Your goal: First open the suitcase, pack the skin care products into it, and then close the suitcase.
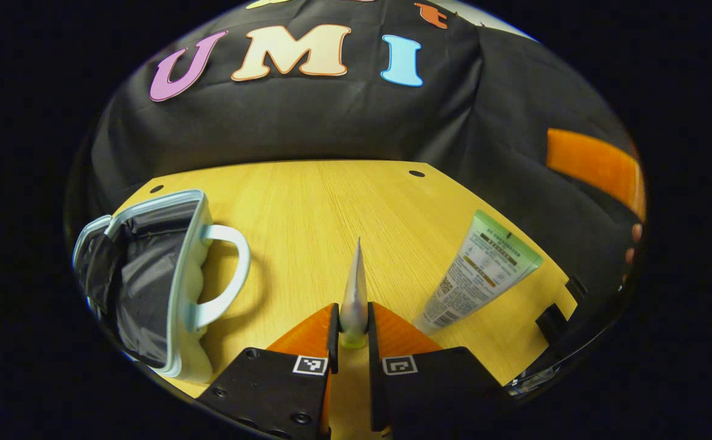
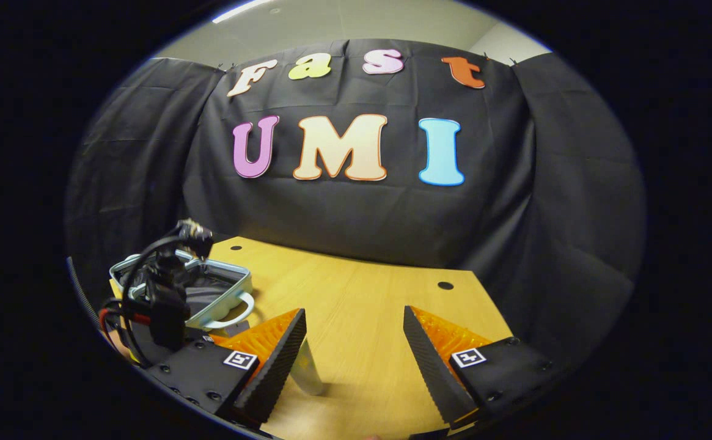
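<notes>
Left tool (image 1: 354, 342) pinching tube (image 1: 354, 293) (upright), wooden table (image 1: 307, 208)

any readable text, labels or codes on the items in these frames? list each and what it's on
No text on any item is legible.
Green-capped tube lying on the table: printed lines and a square code, too small to read.
Silver tube held between the left gripper fingers: seen edge-on, no print visible.
Square black-and-white markers on the left gripper and on the right gripper: patterns, no words.
Open suitcase: no text visible.
</notes>
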{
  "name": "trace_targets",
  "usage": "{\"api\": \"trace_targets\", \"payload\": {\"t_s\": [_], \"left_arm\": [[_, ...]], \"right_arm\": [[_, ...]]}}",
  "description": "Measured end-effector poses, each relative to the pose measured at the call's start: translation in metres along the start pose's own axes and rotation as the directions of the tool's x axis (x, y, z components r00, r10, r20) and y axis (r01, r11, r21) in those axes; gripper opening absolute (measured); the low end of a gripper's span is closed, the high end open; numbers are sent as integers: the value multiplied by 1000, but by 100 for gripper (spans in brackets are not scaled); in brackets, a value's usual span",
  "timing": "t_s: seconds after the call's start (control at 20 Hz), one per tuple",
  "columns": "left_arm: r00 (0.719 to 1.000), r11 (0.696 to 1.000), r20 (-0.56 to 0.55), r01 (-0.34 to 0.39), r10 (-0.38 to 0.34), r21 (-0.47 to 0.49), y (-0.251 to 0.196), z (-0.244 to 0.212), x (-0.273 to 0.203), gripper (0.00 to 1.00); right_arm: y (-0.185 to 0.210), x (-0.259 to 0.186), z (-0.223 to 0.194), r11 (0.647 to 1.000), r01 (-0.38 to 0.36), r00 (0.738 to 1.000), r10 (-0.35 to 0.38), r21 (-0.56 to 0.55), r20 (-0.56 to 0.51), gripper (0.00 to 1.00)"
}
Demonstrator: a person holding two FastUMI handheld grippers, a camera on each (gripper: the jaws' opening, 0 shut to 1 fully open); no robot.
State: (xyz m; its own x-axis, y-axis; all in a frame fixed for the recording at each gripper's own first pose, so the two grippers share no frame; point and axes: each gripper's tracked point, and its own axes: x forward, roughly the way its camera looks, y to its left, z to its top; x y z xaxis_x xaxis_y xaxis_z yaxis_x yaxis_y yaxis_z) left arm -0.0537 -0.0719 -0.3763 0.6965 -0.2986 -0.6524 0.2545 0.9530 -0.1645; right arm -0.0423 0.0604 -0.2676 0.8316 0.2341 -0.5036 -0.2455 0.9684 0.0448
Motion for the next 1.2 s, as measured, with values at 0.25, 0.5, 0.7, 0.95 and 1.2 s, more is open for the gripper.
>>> {"api": "trace_targets", "payload": {"t_s": [0.25, 0.5, 0.7, 0.95, 1.2], "left_arm": [[1000, 999, 11, -16, 16, -35, 4, 23, -40, 18], [998, 997, 45, -37, 41, -68, 11, 47, -80, 18], [994, 993, 61, -84, 89, -81, 25, 57, -107, 18], [989, 985, 30, -138, 142, -101, 44, 47, -126, 18], [984, 975, 4, -177, 179, -137, 61, 41, -135, 18]], "right_arm": [[32, 14, -29, 996, -88, 995, 88, 6, -37, 99], [50, 26, -83, 991, -131, 984, 128, -17, -124, 94], [55, 34, -125, 990, -137, 972, 127, -36, -197, 80], [54, 45, -149, 992, -118, 966, 102, -51, -238, 62], [59, 45, -149, 991, -118, 962, 99, -61, -254, 36]]}}
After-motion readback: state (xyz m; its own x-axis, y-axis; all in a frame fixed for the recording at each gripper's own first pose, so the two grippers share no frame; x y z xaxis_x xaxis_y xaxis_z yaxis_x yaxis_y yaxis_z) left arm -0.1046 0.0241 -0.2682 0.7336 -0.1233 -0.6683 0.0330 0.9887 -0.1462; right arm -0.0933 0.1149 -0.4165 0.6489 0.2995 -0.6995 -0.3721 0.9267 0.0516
